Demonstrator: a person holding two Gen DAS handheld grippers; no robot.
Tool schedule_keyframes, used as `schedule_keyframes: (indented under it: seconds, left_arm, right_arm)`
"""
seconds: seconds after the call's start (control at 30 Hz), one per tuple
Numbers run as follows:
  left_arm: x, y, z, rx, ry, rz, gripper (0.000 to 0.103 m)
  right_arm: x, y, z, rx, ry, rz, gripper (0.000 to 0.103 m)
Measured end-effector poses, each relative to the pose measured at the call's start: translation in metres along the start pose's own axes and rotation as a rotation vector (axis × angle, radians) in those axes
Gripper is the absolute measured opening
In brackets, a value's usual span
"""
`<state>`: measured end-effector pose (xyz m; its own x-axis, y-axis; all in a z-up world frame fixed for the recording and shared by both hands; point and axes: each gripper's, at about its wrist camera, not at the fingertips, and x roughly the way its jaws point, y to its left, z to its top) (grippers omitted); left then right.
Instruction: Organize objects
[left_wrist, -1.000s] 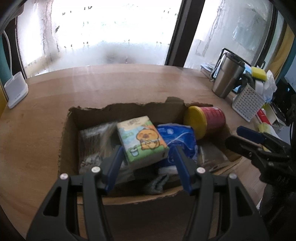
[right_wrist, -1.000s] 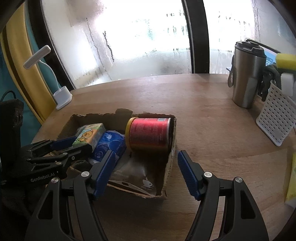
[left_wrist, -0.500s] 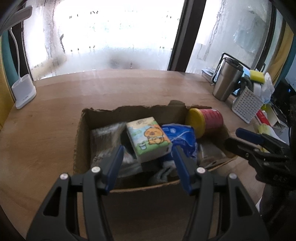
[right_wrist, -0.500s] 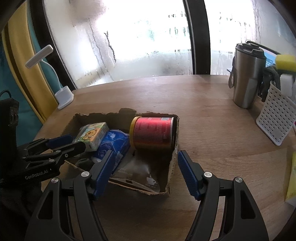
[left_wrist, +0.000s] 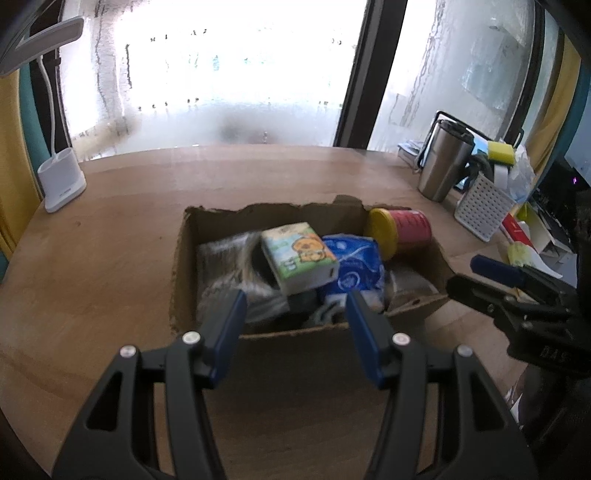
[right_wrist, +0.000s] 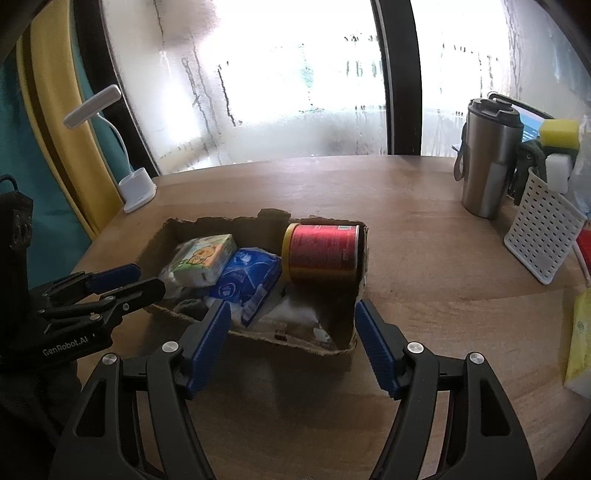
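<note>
A torn cardboard box (left_wrist: 184, 266) (right_wrist: 314, 347) sits mid-table. In it lie a tissue pack with an orange cartoon animal (left_wrist: 299, 256) (right_wrist: 203, 258), a blue packet (left_wrist: 354, 266) (right_wrist: 247, 277), a red can with a yellow lid on its side (left_wrist: 402, 229) (right_wrist: 321, 251), and clear plastic bags (left_wrist: 225, 258). My left gripper (left_wrist: 293, 314) is open and empty just before the box's near wall. My right gripper (right_wrist: 291, 325) is open and empty at the box's right end. Each gripper shows in the other view: the right one (left_wrist: 498, 280), the left one (right_wrist: 110, 284).
The box sits on a wooden table (left_wrist: 110, 229). A steel tumbler (left_wrist: 445, 162) (right_wrist: 487, 162), a white perforated basket (left_wrist: 484, 206) (right_wrist: 543, 236) and a yellow sponge (right_wrist: 557, 133) stand at the right. A white lamp base (left_wrist: 61, 181) (right_wrist: 138, 188) stands far left. A yellow pack (right_wrist: 580, 339) lies at the right edge.
My left gripper has drawn back out of the box, leaving the tissue pack inside. The right gripper has also drawn back slightly.
</note>
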<state>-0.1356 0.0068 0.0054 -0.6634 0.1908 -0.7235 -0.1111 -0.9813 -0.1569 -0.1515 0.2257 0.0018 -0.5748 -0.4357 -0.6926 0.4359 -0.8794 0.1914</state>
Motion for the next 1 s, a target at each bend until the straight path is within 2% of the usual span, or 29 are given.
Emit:
schedule_keyframes:
  seconds: [0.53, 0.63, 1.0]
  left_arm:
    - [-0.028, 0.0, -0.023, 0.007, -0.027, -0.009, 0.058]
    - [-0.032, 0.0, -0.028, 0.005, -0.031, -0.014, 0.058]
    - [-0.044, 0.003, -0.045, 0.013, -0.031, -0.018, 0.058]
  right_arm:
    - [-0.024, 0.017, -0.019, -0.017, -0.03, -0.018, 0.073]
    - [-0.029, 0.02, -0.023, -0.022, -0.036, -0.018, 0.08]
    - [-0.039, 0.028, -0.039, -0.024, -0.044, -0.033, 0.08]
